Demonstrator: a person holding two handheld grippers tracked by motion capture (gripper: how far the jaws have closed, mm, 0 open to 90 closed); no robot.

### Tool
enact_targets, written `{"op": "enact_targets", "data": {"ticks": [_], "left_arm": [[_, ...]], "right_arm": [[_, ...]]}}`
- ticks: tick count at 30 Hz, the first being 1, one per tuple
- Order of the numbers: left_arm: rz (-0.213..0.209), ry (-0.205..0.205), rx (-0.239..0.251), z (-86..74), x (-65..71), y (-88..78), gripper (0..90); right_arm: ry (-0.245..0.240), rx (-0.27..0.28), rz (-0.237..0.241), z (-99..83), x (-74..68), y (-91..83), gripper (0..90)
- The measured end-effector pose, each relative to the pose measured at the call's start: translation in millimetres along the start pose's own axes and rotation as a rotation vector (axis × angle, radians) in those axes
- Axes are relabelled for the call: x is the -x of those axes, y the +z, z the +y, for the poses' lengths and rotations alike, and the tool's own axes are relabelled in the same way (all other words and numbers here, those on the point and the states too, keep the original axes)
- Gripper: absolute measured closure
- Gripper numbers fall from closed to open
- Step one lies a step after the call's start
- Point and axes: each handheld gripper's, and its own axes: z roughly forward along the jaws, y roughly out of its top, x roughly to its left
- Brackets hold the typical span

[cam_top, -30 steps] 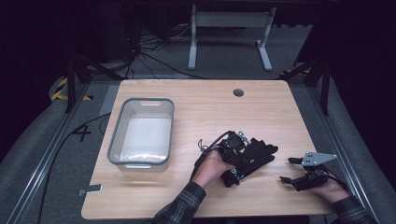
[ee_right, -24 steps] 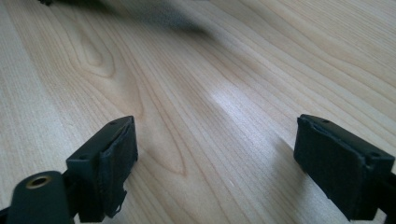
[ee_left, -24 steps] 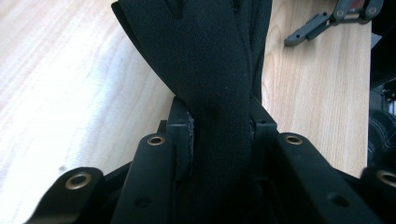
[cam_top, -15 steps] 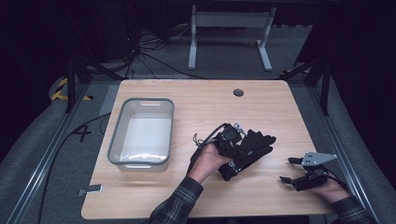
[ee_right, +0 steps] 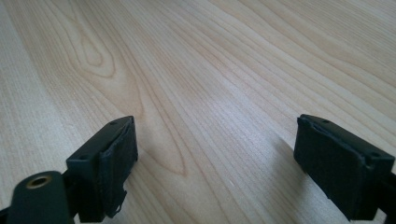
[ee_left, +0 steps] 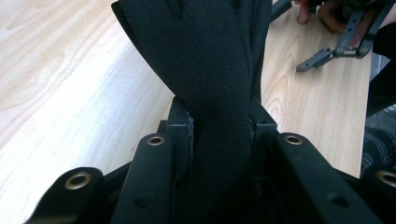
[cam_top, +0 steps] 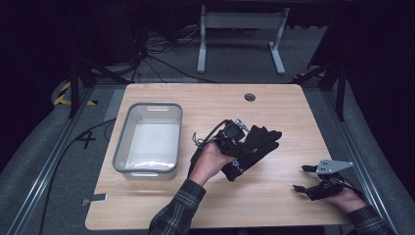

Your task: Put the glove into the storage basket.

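- The left gripper (cam_top: pixel 234 139), near the centre of the high view, had its jaws closed on a black fabric glove (cam_top: pixel 254 147); in the left gripper view the dark cloth (ee_left: pixel 210 93) ran up between the two pads, pinched tight at its narrow part.
- The glove hung from those jaws just right of centre in the high view, its fingers spread toward the upper right and its cuff end drooping toward the light wooden table (cam_top: pixel 274 196); whether any part of it rested on the wood could not be told.
- The right gripper (cam_top: pixel 304 178) sat low at the lower right of the high view, well apart from the glove, with its jaws wide and nothing between them; the right gripper view showed bare wood grain between the two black pads (ee_right: pixel 116 158).
- A grey plastic bin with a white inside (cam_top: pixel 147 171) stood at the left of the table, well apart from the glove, and nothing could be seen in it.
- The step in hand looked like the carry: the glove was gripped and raised, not yet put anywhere.
- The next move, most likely, called for swinging the left gripper leftward across the frame until the glove hung over the bin, keeping the hanging cloth above the near rim, then parting the jaws so it dropped inside.
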Motion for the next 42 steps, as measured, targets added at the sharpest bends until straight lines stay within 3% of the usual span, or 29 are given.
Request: {"op": "enact_targets", "data": {"ticks": [22,38,42], "left_arm": [[0.086,-0.060,0.035,-8.6,-25.3,-49.3,70.2],[0.172,-0.127,0.069,-34.2,-45.0,-87.7,70.2],[0.194,-0.146,0.080,-41.3,-49.3,-97.2,70.2]], "right_arm": [[0.000,0.000,0.000,0.1,0.1,0.1,13.8],[0.000,-0.001,0.001,0.1,0.0,0.0,13.7],[0.007,-0.006,-0.015,0.3,0.3,0.8,9.4]]}}
